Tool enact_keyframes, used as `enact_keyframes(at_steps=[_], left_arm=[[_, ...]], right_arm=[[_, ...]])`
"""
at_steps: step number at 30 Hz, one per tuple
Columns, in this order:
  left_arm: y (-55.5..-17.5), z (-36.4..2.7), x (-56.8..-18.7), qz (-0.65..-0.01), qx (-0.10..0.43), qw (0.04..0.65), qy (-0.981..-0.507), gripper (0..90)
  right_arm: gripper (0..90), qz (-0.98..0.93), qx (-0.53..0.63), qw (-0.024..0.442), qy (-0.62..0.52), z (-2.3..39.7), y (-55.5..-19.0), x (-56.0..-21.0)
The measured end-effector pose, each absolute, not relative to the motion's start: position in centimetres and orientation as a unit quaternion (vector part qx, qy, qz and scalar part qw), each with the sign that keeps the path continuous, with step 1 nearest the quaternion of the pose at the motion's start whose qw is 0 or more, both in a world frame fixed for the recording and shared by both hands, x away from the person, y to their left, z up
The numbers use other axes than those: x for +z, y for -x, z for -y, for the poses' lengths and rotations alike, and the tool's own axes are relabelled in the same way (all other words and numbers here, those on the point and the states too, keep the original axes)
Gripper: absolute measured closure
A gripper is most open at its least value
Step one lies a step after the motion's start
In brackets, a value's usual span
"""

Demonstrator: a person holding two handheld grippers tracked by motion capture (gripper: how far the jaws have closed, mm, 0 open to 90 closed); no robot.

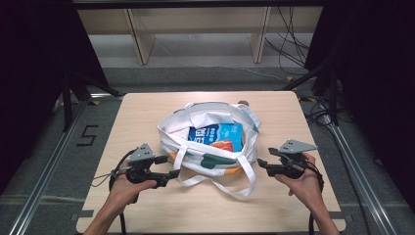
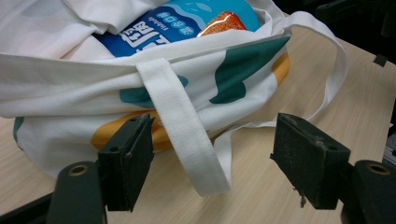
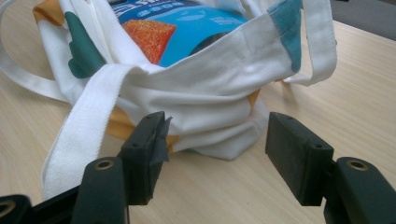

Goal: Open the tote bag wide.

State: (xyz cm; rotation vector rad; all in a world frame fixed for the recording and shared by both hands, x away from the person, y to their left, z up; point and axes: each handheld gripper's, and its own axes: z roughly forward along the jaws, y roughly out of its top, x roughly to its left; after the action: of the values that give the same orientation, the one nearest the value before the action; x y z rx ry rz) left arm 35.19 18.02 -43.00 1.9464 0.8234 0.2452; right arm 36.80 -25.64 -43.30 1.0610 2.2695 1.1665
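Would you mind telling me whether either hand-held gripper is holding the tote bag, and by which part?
Nothing is held: the left hand-held gripper and right hand-held gripper both stand open, just short of the tote bag.

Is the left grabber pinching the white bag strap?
Apart. In the left gripper view the left gripper stands open, and the strap hangs between the jaws with bare table showing beside each pad.

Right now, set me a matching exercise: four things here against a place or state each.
Things:
1. bag
2. blue packet
3. left gripper
4. strap

Places or states:
A. inside the bag
B. lies looped on the table in front of the bag
C. open, at the bag's left corner
D. mouth open, mid-table

Pairs: 1-D, 2-A, 3-C, 4-B
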Motion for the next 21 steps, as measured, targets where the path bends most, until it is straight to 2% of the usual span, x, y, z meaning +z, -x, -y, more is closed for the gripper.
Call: enact_keyframes(at_steps=[21], left_arm=[[-32.9,-17.8,-44.9,-0.331,0.094,0.488,-0.802,26.4]], right_arm=[[37.6,-0.808,0.414,0.179,-0.380,26.2,-34.1,-44.6]])
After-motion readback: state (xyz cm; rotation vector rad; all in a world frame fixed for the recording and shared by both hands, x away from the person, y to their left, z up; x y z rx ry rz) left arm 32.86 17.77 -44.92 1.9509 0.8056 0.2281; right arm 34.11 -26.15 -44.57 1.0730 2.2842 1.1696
